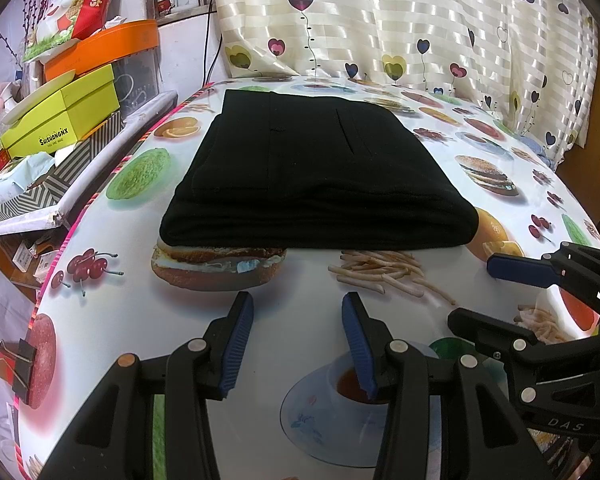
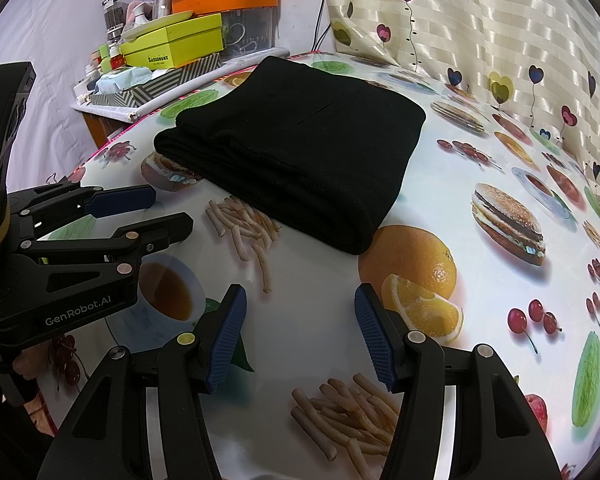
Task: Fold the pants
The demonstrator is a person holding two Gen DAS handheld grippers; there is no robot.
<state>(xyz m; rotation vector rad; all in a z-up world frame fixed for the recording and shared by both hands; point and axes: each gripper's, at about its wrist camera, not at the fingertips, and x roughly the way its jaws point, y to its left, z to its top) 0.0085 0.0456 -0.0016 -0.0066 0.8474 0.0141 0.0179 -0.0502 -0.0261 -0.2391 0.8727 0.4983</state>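
While both the left hand-held gripper [image 1: 298,316] and right hand-held gripper [image 2: 300,312] hover apart and empty, folded black pants [image 1: 312,172] lie on the tabletop [image 1: 300,312], their underside layers hidden.

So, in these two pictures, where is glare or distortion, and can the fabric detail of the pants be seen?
Left wrist view: fisheye bends the table edge, the curtain shines, and the pants are nearly featureless black. Right wrist view: same curving, dark corners, pants show faint seams only.
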